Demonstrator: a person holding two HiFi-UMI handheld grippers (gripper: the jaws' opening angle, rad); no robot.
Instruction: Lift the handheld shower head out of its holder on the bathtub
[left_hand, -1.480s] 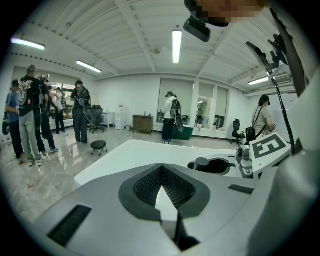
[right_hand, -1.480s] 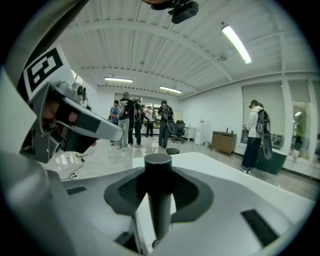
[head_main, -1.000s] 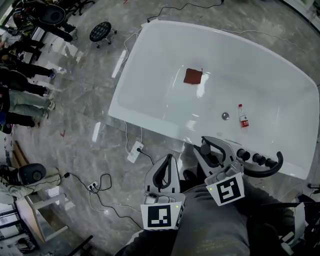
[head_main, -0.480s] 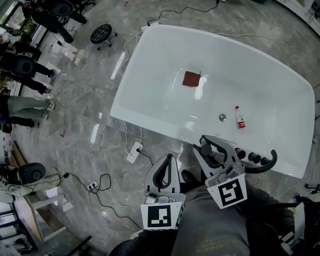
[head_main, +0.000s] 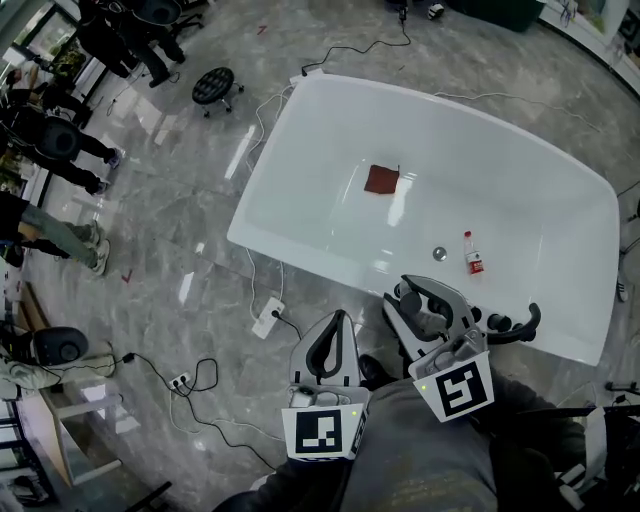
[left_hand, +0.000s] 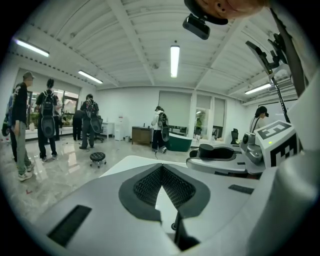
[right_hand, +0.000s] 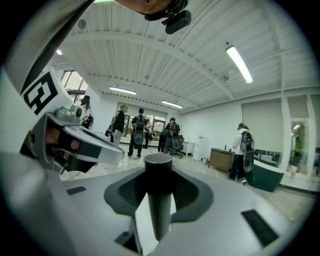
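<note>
The white bathtub (head_main: 262, 212) lies below me in the head view. My right gripper (head_main: 418, 302) hovers over the tub's near rim, shut on the dark shower head (head_main: 522, 327), whose curved black part sticks out to its right. In the right gripper view the round dark handle (right_hand: 159, 200) stands upright between the jaws of the right gripper (right_hand: 159, 172). My left gripper (head_main: 336, 318) hangs beside it, left of the tub's near corner, its jaws meeting at the tips with nothing between them; the left gripper (left_hand: 161, 169) is just as bare in its own view. The holder is hidden.
A brown cloth (head_main: 382, 179), a small bottle (head_main: 471, 254) and the drain (head_main: 439, 254) lie inside the tub. Black knobs (head_main: 495, 322) sit on the near rim. A power strip (head_main: 268, 305) and cables lie on the floor. People (head_main: 45, 150) and a stool (head_main: 212, 87) are at far left.
Both grippers have risen, so the tub looks smaller and farther below. The dark shower head has come up with the right gripper and now covers more of the rim knobs.
</note>
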